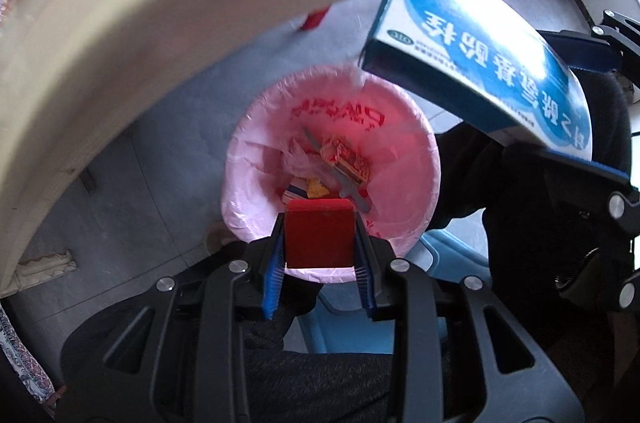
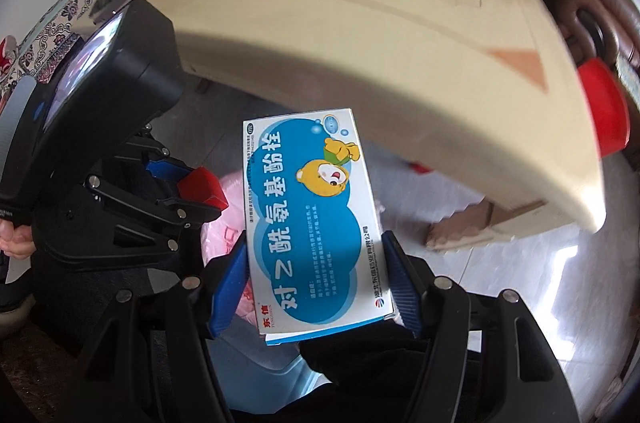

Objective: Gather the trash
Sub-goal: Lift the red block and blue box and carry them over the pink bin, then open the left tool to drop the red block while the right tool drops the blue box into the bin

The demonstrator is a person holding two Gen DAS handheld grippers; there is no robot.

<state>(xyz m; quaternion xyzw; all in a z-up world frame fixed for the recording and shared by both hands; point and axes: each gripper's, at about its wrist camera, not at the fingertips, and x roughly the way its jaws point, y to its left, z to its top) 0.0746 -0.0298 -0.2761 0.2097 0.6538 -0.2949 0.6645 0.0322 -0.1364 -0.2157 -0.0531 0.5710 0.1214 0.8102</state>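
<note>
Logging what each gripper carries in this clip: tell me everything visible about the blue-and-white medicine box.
The medicine box is a flat rectangular carton, apparently glossy cardboard, white-edged with blue bubble shapes, large white Chinese lettering and a cartoon bear. It looks intact and closed. The right gripper clamps its long sides near the lower end between blue ribbed pads, so most of it sticks out ahead. In the left wrist view it hangs tilted over the rim of the pink-lined trash bin, not yet inside.
</note>
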